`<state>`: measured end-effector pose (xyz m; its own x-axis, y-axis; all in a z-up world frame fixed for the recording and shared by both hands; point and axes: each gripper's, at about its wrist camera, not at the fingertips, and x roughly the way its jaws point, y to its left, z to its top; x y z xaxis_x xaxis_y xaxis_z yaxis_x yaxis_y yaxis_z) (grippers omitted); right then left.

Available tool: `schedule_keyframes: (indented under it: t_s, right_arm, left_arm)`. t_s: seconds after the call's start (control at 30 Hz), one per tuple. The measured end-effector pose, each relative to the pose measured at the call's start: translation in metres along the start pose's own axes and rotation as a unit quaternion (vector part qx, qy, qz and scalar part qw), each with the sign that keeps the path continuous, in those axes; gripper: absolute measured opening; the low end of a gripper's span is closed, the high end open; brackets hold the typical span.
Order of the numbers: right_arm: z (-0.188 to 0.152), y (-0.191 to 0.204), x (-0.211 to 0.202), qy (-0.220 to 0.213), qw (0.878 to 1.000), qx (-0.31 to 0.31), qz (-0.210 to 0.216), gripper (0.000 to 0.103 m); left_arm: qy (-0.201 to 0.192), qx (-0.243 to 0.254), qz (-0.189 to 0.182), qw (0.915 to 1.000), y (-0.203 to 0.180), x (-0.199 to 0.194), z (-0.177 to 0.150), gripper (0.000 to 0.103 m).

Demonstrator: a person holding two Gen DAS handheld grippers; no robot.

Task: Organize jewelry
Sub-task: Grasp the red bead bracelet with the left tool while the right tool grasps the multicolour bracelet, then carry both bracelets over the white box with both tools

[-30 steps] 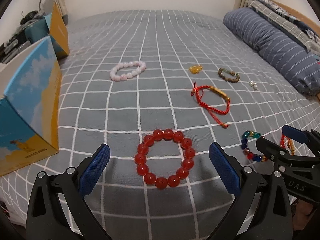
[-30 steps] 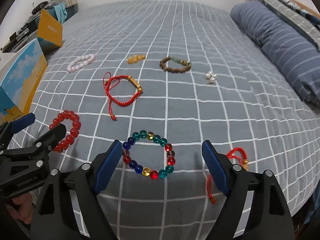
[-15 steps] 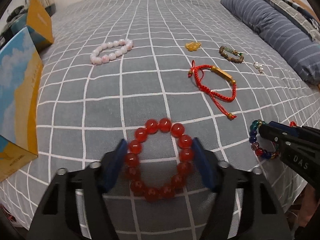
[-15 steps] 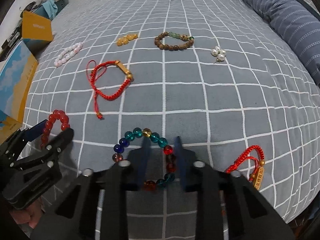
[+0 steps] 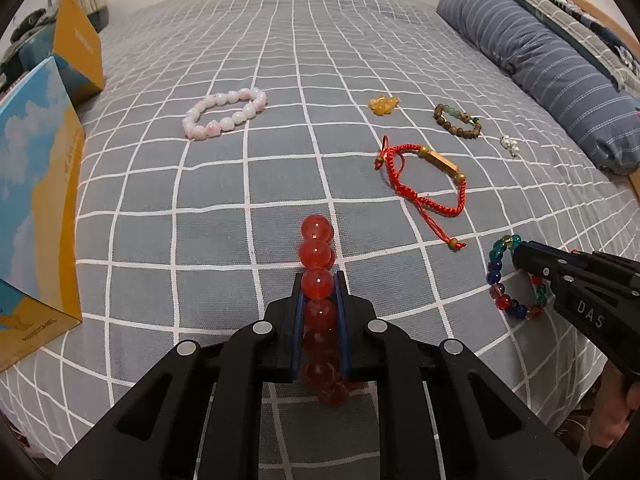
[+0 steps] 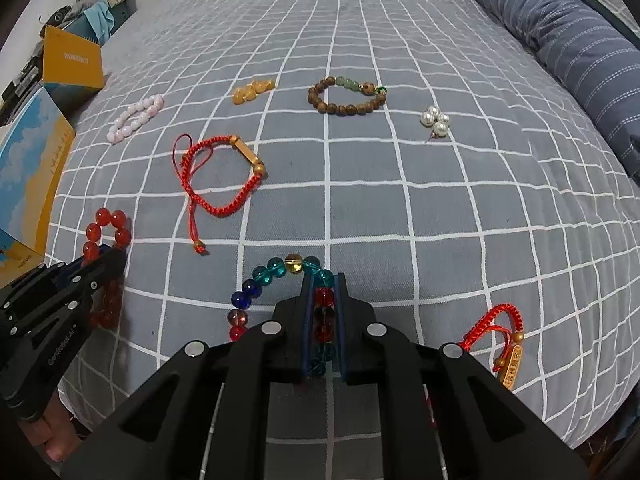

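Landmark: the red cord bracelet (image 5: 426, 178) with the gold tube, mid-bed on the grey checked bedspread (image 5: 280, 80).
Left gripper (image 5: 319, 284): its fingers are closing, blue pads already pressing the red bead bracelet (image 5: 318, 256), squashed into 1 straight line, just nearer the camera than the landmark.
Right gripper (image 6: 323, 286): fingers all but shut, pinching 1 side of the multicolour glass bead bracelet (image 6: 276, 272), also just nearer than the landmark; the free side loops out to the left.
Progress: early, I'd judge. 2 pieces gripped, both resting on the bed, nothing sorted away.
Left to do: pink bead bracelet (image 5: 224, 114), amber charm (image 5: 384, 104), wooden bead bracelet (image 6: 346, 96) and pearl cluster (image 6: 436, 120) lie beyond the landmark; a second red cord bracelet (image 6: 500, 332) lies nearer, right of the right gripper.
Boxes (image 5: 36, 184): left of the landmark at the bed's edge, a possible destination; cannot tell.
Change: 1 second ago both pairs of fingers gaped wide over round, untouched bracelets. Now both have clamped in and dipped closer.
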<state>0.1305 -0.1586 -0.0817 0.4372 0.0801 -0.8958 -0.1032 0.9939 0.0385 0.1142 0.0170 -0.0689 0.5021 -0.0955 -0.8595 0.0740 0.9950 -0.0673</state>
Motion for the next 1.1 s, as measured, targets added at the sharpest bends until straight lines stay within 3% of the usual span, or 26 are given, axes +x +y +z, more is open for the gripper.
schedule_keyframes:
  t_s: [0.6, 1.1]
  right_arm:
    - [0.011, 0.004, -0.032, -0.078, 0.997, 0.008, -0.008, 0.009]
    - [0.028, 0.029, -0.057, -0.140, 0.990, 0.003, -0.028, 0.009]
  left_arm:
    - [-0.034, -0.004, -0.011, 0.9994, 0.008, -0.026, 0.009, 0.012]
    - [-0.083, -0.001, 0.003, 0.9965, 0.027, -0.067, 0.027, 0.012]
